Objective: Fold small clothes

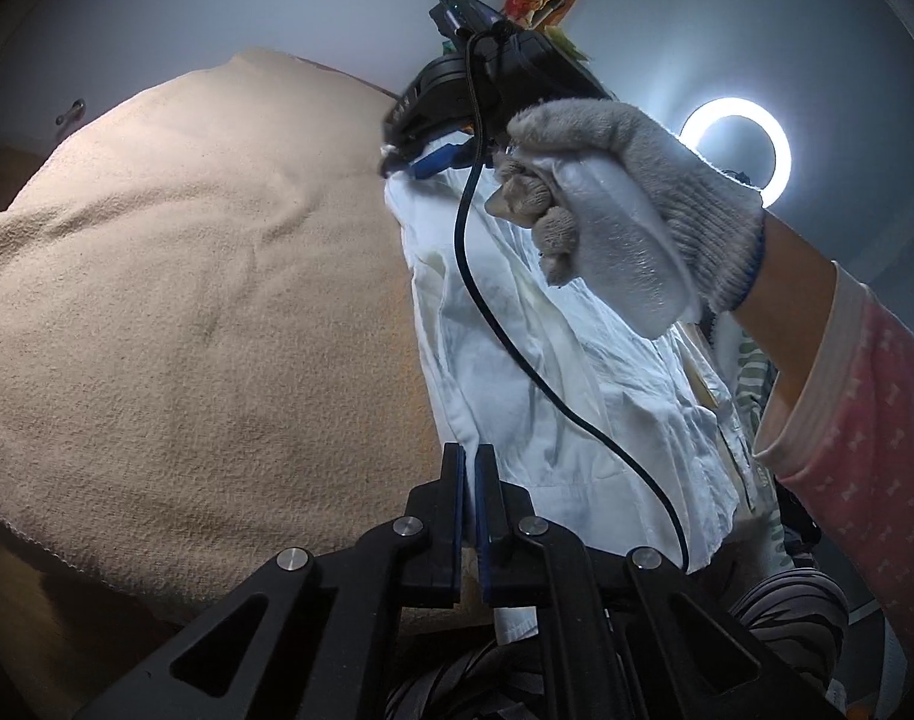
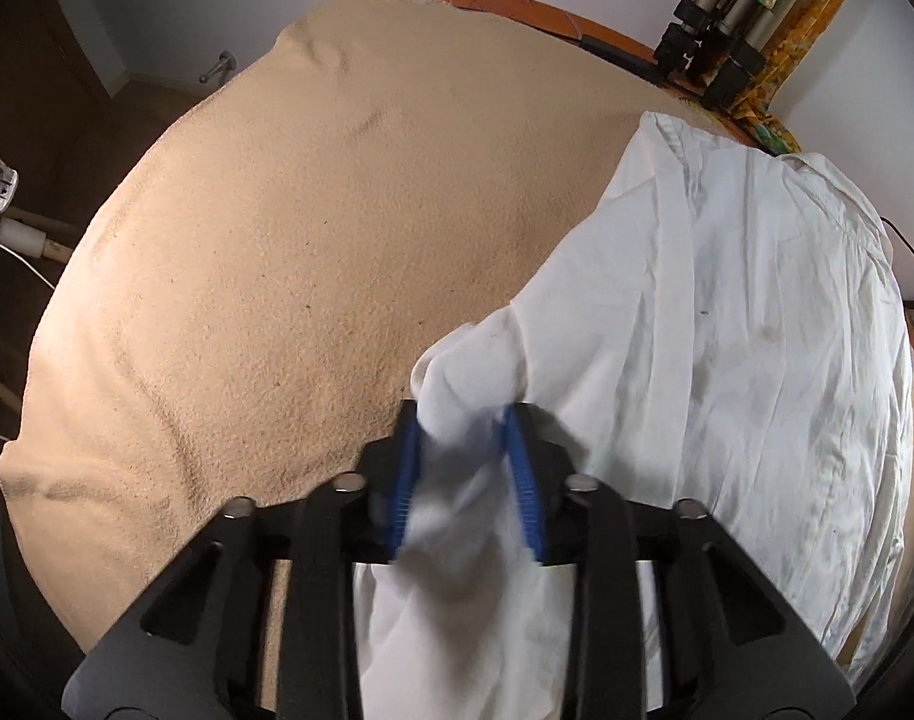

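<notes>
White cotton, creased all over: that's the garment [image 2: 727,312], and it's nowhere near folded yet. No neat edges, no squared-off panel in either view, just a loose, rumpled piece of clothing lifted by two of its points. So my read is that we're at the very start, the spreading-out stage, with every actual fold yet to come.

Left gripper [image 1: 470,465] first. Its blue-padded jaws stand nearly together with a hem of the white cloth pinched between them, a thin, tight grip. From there the fabric stretches across to the right gripper [image 1: 414,147], seen from the left wrist camera in the person's gloved hand [image 1: 625,198], its tip biting the far end of the cloth.

Over to the right wrist view: the right gripper [image 2: 466,420] has a fat bunch of fabric between its jaws, which stand wider apart because the wad fills the gap. Clamped on cloth, I'd judge.

The rest of the garment trails away along the right side of the tan towel-covered surface [image 2: 276,240], draped towards its right edge and reaching up to the far right corner. The whole left and middle of that surface is bare towel, room to lay the piece flat.
</notes>
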The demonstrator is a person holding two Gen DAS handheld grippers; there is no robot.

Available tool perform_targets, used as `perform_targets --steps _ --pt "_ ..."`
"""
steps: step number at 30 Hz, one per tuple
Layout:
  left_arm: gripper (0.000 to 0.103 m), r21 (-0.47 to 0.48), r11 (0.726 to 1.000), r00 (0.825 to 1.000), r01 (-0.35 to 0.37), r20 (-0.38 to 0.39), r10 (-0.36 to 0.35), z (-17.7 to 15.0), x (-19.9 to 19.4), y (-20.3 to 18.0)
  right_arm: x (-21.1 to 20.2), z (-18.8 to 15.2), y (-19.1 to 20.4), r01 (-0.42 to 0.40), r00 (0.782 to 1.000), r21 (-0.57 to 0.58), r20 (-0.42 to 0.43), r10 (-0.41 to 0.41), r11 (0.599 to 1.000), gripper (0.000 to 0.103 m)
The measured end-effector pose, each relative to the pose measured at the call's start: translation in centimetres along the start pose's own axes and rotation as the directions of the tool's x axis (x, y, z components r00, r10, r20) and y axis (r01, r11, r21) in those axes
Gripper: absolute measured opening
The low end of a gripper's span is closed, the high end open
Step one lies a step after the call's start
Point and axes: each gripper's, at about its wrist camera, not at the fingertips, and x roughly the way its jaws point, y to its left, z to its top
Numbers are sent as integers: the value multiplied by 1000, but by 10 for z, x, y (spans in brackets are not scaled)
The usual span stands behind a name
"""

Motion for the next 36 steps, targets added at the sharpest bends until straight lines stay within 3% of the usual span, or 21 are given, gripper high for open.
perform_targets --steps 1,4,5,6,8,10,12,23,31,36 --pt "0 0 1000 1000 0 4 0 0 -2 0 -1 1 -6 -10 1000 23 1 10 1000 10" --pt "0 -1 1000 999 -21 34 21 -2 -7 1 -12 2 -38 -164 986 168 49 158 972 7" --pt "8 -11 1000 999 -25 38 26 -2 -8 3 -15 1 -45 -194 981 193 66 185 962 7" --pt "28 -28 999 999 -18 33 19 -2 -7 6 -18 -1 -50 -213 976 208 82 200 955 7" --pt "37 -54 998 1000 -18 9 19 -3 -2 12 -22 -5 -56 -233 971 209 95 218 950 7" --pt "30 -13 999 999 -39 0 39 -5 2 11 -26 -8 -58 -249 967 204 110 230 947 7" --pt "1 28 998 998 -63 -14 64 -5 6 5 -28 -9 -61 -267 961 207 123 246 941 6" --pt "1 170 984 998 -49 37 44 1 -16 -54 -62 -24 -114 -381 915 241 239 326 893 6" --pt "1 319 948 1000 -18 -15 23 -1 7 -111 -71 -65 -184 -410 901 321 289 324 854 6" --pt "1 342 939 997 40 -81 -13 -6 35 -134 -58 -84 -223 -407 905 368 283 316 836 6"
